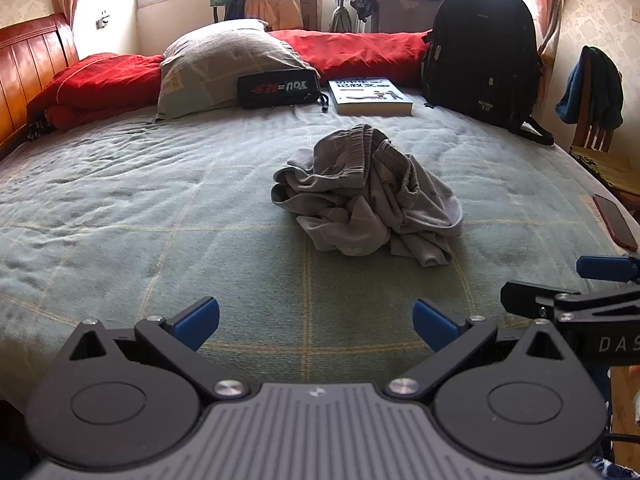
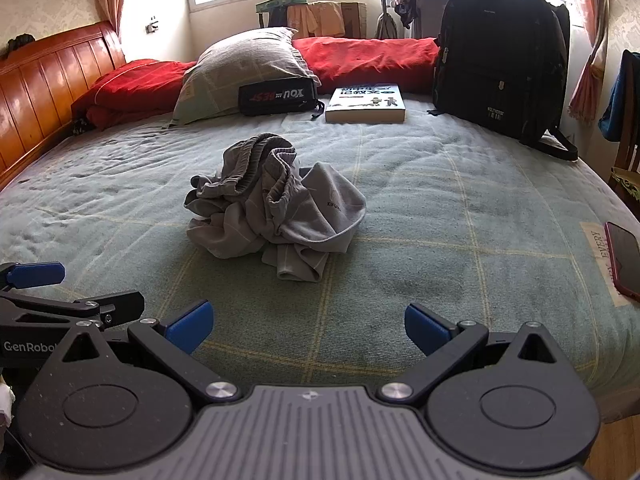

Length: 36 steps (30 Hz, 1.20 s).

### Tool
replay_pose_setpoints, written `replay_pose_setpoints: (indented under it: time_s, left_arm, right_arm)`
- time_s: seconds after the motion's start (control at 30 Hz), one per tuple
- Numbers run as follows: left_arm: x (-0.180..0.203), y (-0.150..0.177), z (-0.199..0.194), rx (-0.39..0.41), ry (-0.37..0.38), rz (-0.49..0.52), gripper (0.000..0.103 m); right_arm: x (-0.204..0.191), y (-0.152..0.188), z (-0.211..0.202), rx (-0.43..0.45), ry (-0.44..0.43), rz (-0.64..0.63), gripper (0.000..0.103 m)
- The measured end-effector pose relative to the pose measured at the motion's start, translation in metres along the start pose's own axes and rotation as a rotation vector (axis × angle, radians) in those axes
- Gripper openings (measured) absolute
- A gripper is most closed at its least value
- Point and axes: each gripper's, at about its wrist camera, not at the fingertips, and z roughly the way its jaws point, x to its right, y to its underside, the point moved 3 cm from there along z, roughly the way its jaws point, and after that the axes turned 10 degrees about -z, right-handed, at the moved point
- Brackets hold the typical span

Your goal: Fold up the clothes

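Headboard (image 1: 28, 64): glossy reddish wood in upright planks, at the far left of what we see from both grippers.
Red quilt (image 1: 100, 80): soft, rumpled cloth bunched along the far edge of the bed, running behind the pillow.
Pillow (image 1: 224, 60): plump, grey and pale green, leaning against the quilt.
Black pouch (image 1: 278, 90): long and flat, with red and white lettering, lying just in front of the pillow.
Left gripper (image 1: 316, 324): we hold it low over the near edge of the bed, tilted downward; its blue-padded fingers are spread wide with nothing between them.
Bedcover (image 1: 160, 200): grey-green fabric with a pilled, rippled surface and thin pale yellow check lines.
Clothes (image 1: 368, 196): a crumpled grey heap of soft knit with a ribbed waistband on top, lying on the middle of the bedcover, well ahead of both grippers and touched by neither.
Book (image 1: 370, 96): a thick paperback with a blue and white cover, flat beside the pouch.
Right gripper (image 2: 309, 326): we hold it beside the left one, angled down the same way, fingers spread wide and holding nothing.
Backpack (image 1: 482, 52): tall, black, standing upright at the far right of the bed.
Phone (image 2: 624, 258): a flat red slab at the bed's right edge.
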Motion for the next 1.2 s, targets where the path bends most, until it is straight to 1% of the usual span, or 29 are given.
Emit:
replay_pose_setpoints:
  time_s: [1.2]
  left_arm:
    - [0.0026,0.0014,0.0058,-0.011,0.010,-0.002,0.102]
  right_arm:
    - [0.0019,0.0015,-0.0011,-0.004,-0.009,-0.002,0.103]
